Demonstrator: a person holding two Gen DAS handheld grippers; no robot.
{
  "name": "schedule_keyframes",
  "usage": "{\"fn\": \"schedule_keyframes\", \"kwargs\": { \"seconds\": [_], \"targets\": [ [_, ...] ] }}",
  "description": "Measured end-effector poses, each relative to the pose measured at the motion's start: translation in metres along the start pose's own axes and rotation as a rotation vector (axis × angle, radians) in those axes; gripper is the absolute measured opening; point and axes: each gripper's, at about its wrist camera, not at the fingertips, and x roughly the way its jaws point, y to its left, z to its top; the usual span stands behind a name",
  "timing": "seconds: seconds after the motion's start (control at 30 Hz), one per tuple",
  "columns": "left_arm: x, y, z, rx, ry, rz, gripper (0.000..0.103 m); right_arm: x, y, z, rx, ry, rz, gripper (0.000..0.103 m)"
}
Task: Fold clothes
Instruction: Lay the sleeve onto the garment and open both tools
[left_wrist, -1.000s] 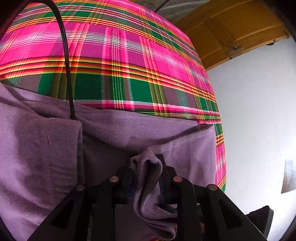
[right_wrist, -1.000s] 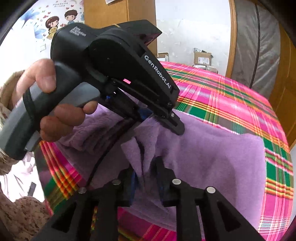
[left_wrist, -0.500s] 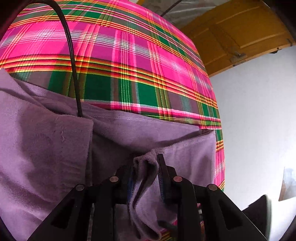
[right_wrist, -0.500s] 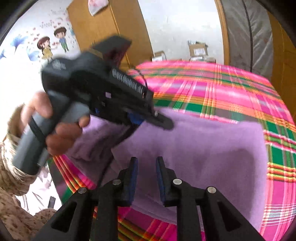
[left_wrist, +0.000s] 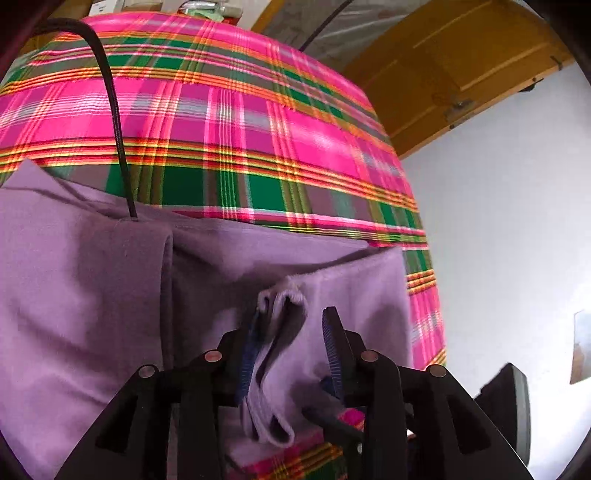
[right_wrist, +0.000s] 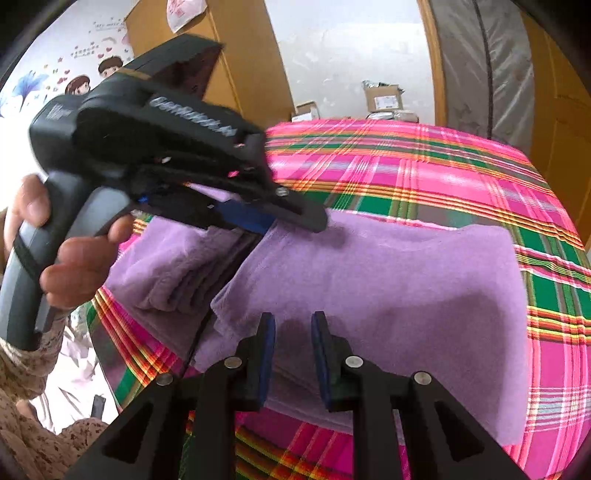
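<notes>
Releasing: left gripper (left_wrist: 291, 332) jaws having just been opening, a bunched edge of the purple cloth (right_wrist: 369, 280) hanging loose between them, against the left pad only, where a second ago it was pinched tight. Hovering over the cloth's near edge with right gripper (right_wrist: 293, 326) jaws apart and empty, its own pinch gone since a second ago. Lying folded on the plaid bed (right_wrist: 424, 173), so probably finishing this fold and readying the next.

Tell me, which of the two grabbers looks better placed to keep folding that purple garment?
Probably the left gripper: a bunched edge of the purple garment sits between its jaws, which have just been opening, so it could re-clamp. The right gripper has nothing between its open jaws and hovers above the cloth.
</notes>
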Motion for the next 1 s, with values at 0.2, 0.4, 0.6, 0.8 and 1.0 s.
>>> {"fn": "schedule_keyframes", "kwargs": {
  "seconds": [0.2,0.4,0.6,0.8,1.0],
  "targets": [
    [-0.026,-0.004,-0.015,-0.008,-0.043,0.006,0.035,-0.001,0.004,0.003,-0.001,-0.014,0.011,0.021],
    [-0.052,-0.005,-0.024,-0.009,-0.083,0.031,0.035,0.021,0.01,0.006,-0.024,0.021,0.007,0.021],
    [-0.068,-0.021,-0.024,0.03,-0.111,-0.009,0.035,0.024,0.009,0.005,0.024,0.026,0.008,0.021],
    [-0.068,-0.049,-0.025,0.12,-0.096,-0.07,0.036,0.021,0.012,0.002,0.055,0.015,-0.009,0.021],
    [-0.051,-0.059,-0.021,0.157,-0.054,-0.121,0.042,0.018,0.015,-0.001,0.061,0.004,-0.037,0.021]
  ]
}}
